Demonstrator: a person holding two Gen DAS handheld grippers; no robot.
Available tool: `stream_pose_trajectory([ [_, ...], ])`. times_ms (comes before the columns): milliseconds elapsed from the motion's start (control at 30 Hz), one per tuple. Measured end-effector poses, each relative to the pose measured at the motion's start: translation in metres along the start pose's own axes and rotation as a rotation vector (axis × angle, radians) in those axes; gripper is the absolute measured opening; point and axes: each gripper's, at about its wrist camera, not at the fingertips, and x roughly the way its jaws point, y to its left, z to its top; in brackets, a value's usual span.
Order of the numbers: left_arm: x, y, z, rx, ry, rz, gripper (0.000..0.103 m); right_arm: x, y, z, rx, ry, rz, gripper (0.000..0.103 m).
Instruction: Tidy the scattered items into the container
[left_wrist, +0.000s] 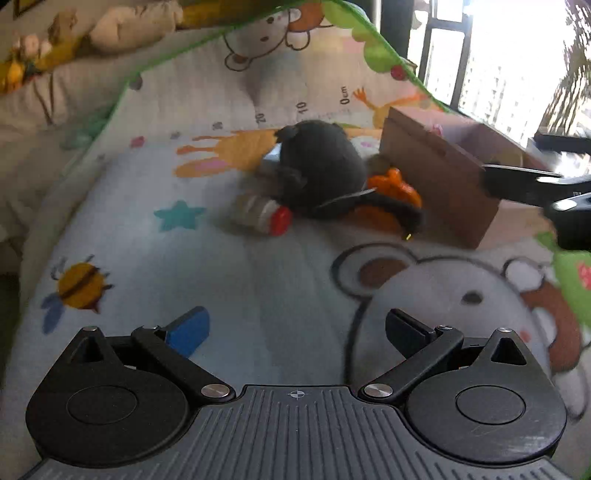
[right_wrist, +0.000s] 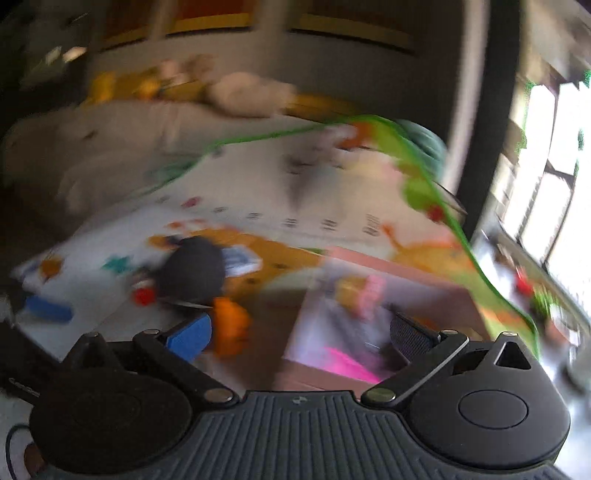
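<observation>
While both claws stand wide with nothing between the pads, the left gripper hangs over the bare middle of the play mat and the pile waits ahead of it; the scattered things sit bunched toward the mat's far edge, a dark plush toy on top, a small bottle with a red cap lying on its side against the toy's near-left flank, and an orange toy wedged between the plush and the cardboard box; the box, the container by my reading, stands just beside the pile toward the mat's far right corner, open-topped, with pink things already in it as the blurred right view shows; the right gripper is empty too, over the box's near corner. The step in hand looks like a fresh pick; the bottle is the clean target, being the outermost piece; better to take it across its narrow body than end-on, since it could roll; come in low from the near side, so the plush is not nudged over it; keep the right claw off the box wall, lest it shove the container.
</observation>
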Motion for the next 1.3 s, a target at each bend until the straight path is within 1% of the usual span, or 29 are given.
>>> stream_pose_trajectory([
  [33, 0.0, 0.0, -0.003, 0.012, -0.014, -0.002, 0.103, 0.006, 0.01, 0.003, -0.019, 0.01, 0.018, 0.094],
  [67, 0.0, -0.002, -0.005, 0.026, -0.031, 0.0, 0.103, 0.014, 0.019, 0.007, -0.034, 0.034, 0.04, 0.082],
  [100, 0.0, -0.003, -0.008, 0.038, -0.043, 0.005, 0.103, 0.02, 0.024, 0.011, -0.04, 0.06, 0.059, 0.072],
  [133, -0.001, -0.004, -0.008, 0.038, -0.047, 0.007, 0.103, 0.029, 0.028, 0.013, -0.04, 0.084, 0.067, 0.067],
  [200, -0.001, -0.002, -0.008, 0.025, -0.053, 0.001, 0.103, 0.046, 0.032, 0.015, -0.037, 0.117, 0.053, 0.053],
  [267, -0.004, -0.001, -0.012, 0.021, -0.059, 0.003, 0.103, 0.054, 0.036, 0.018, -0.033, 0.126, 0.032, 0.044],
  [333, -0.006, -0.001, -0.013, 0.022, -0.062, 0.009, 0.103, 0.058, 0.034, 0.026, -0.007, 0.121, 0.051, 0.044],
  [367, -0.006, -0.001, -0.013, 0.02, -0.062, 0.008, 0.103, 0.061, 0.031, 0.032, 0.022, 0.117, 0.072, 0.045],
  [400, -0.006, -0.001, -0.013, 0.017, -0.063, 0.007, 0.103, 0.066, 0.028, 0.039, 0.06, 0.114, 0.093, 0.057],
  [433, -0.006, -0.001, -0.013, 0.016, -0.064, 0.007, 0.103, 0.071, 0.024, 0.046, 0.104, 0.117, 0.107, 0.067],
  [467, -0.006, -0.001, -0.013, 0.017, -0.064, 0.007, 0.103, 0.077, 0.021, 0.052, 0.143, 0.119, 0.116, 0.082],
  [500, -0.005, -0.001, -0.013, 0.017, -0.064, 0.008, 0.103, 0.084, 0.019, 0.056, 0.172, 0.123, 0.127, 0.087],
  [567, -0.005, -0.001, -0.013, 0.016, -0.065, 0.006, 0.103, 0.102, 0.019, 0.063, 0.206, 0.155, 0.156, 0.089],
  [600, -0.005, -0.001, -0.013, 0.014, -0.065, 0.004, 0.103, 0.112, 0.02, 0.065, 0.22, 0.183, 0.166, 0.093],
  [633, -0.005, -0.001, -0.013, 0.013, -0.066, 0.003, 0.103, 0.123, 0.02, 0.066, 0.238, 0.211, 0.174, 0.094],
  [667, -0.005, -0.001, -0.013, 0.013, -0.066, 0.004, 0.103, 0.131, 0.021, 0.065, 0.252, 0.238, 0.183, 0.093],
  [733, -0.004, -0.001, -0.013, 0.016, -0.065, 0.005, 0.103, 0.14, 0.023, 0.062, 0.253, 0.277, 0.206, 0.072],
  [767, -0.004, -0.001, -0.013, 0.015, -0.066, 0.005, 0.103, 0.137, 0.025, 0.063, 0.236, 0.277, 0.228, 0.065],
  [800, -0.004, -0.001, -0.013, 0.014, -0.066, 0.004, 0.103, 0.129, 0.026, 0.066, 0.215, 0.26, 0.224, 0.064],
  [833, -0.004, -0.001, -0.013, 0.014, -0.067, 0.003, 0.103, 0.118, 0.027, 0.07, 0.196, 0.223, 0.209, 0.064],
  [900, -0.004, 0.0, -0.013, 0.012, -0.066, 0.002, 0.103, 0.086, 0.02, 0.08, 0.184, 0.125, 0.208, 0.064],
  [1000, -0.004, 0.0, -0.014, 0.013, -0.066, 0.002, 0.103, 0.035, -0.003, 0.089, 0.256, 0.017, 0.281, 0.064],
  [1067, -0.003, 0.0, -0.014, 0.013, -0.066, 0.002, 0.103, 0.004, -0.012, 0.087, 0.269, -0.028, 0.278, 0.064],
  [1133, -0.003, 0.0, -0.014, 0.014, -0.065, 0.003, 0.103, -0.02, -0.018, 0.078, 0.264, -0.038, 0.26, 0.065],
  [1167, -0.003, 0.0, -0.014, 0.015, -0.065, 0.005, 0.103, -0.031, -0.02, 0.07, 0.271, -0.029, 0.27, 0.065],
  [1233, -0.003, -0.001, -0.013, 0.019, -0.063, 0.006, 0.103, -0.045, -0.025, 0.051, 0.298, 0.006, 0.295, 0.065],
  [1300, -0.003, 0.0, -0.013, 0.018, -0.063, -0.001, 0.103, -0.052, -0.025, 0.027, 0.329, 0.063, 0.308, 0.065],
])
